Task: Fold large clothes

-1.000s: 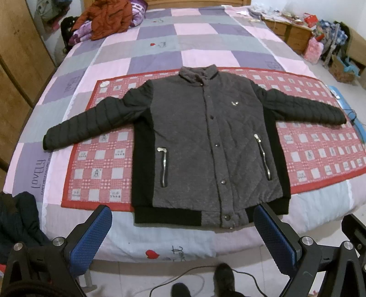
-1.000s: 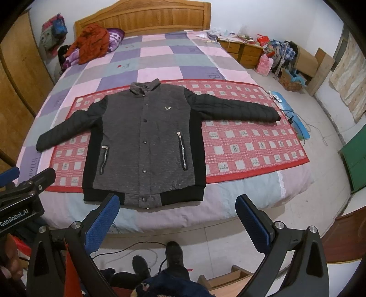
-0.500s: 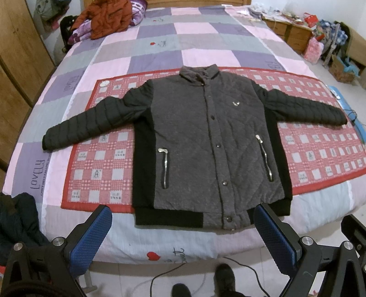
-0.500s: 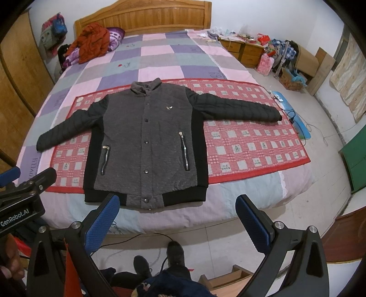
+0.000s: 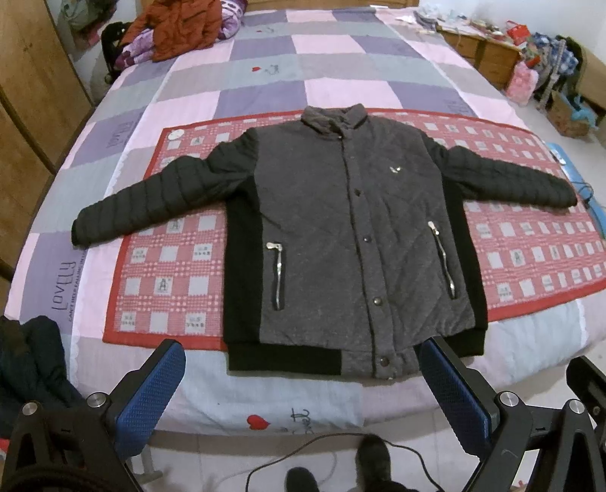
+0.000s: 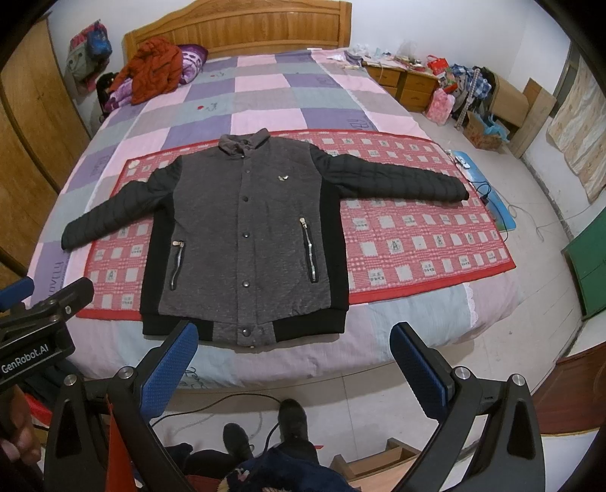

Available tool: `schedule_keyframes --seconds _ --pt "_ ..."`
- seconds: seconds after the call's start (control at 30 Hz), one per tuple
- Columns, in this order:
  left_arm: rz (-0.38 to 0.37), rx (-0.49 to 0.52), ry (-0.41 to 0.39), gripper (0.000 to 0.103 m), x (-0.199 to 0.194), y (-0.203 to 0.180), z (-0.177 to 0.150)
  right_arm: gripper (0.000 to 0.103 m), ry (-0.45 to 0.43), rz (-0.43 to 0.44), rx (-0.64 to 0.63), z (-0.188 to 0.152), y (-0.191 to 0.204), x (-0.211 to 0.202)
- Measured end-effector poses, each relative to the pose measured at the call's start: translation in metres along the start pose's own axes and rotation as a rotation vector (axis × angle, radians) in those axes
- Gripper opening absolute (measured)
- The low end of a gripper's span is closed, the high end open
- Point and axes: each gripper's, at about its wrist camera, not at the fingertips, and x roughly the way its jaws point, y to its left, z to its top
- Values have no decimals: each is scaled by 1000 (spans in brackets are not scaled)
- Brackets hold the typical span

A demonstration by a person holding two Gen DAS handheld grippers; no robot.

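While you stand at the foot of the bed (image 6: 416,314), both tools are held back from it with nothing between their fingers. Your left gripper (image 5: 303,382) has its jaws spread wide, blue pads (image 5: 151,397) facing each other across an empty gap. Your right gripper (image 6: 293,363) is likewise released and wide apart, gripping nothing.

Your jacket (image 5: 352,242) lies flat and face up on the red checked mat (image 5: 163,272), which sits on the pink, purple and grey patchwork bedspread (image 5: 265,72). Its collar points toward the wooden headboard (image 6: 242,26) and its black ribbed hem hangs past the mat's near edge, toward you. Both black quilted sleeves are stretched out sideways; the left sleeve end reaches beyond the mat onto the bedspread, the right sleeve end lies near the bed's right edge. Snaps down the front are closed.

From the left wrist view, the hem sits just ahead of and between the two fingers, with the right-hand finger overlapping the hem's corner in the picture; whether it touches you cannot tell. From the right wrist view, the jacket (image 6: 242,234) lies ahead and to the left, its hem above the left-hand finger and well apart from the other.

An orange coat (image 6: 151,70) is heaped near the headboard, and a dark cable (image 5: 322,442) runs across the floor by your shoes.
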Motion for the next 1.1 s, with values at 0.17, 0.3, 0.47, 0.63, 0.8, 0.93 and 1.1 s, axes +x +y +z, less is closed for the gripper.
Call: schedule_keyframes --seconds 0.17,0.3,0.47,0.63,0.8,0.93,1.1 --pt "-1 -1 0 103 1 1 1 103 1 0 1 -2 2 -1" --pt "0 -1 -1 103 0 0 0 103 0 0 1 -4 4 -3" --pt "-5 2 -5 103 0 2 1 103 -3 -4 4 -6 10 1" --pt "-5 2 -4 103 0 2 1 103 -2 -6 5 -8 12 -3" --pt "-10 4 -8 103 -3 4 0 103 -8 -11 14 -12 14 -11" --pt "-18 15 -19 103 -7 16 -3 103 -13 -17 23 -15 34 -15" --pt "-31 20 -26 103 -7 35 -5 103 -22 -27 31 -22 44 -23"
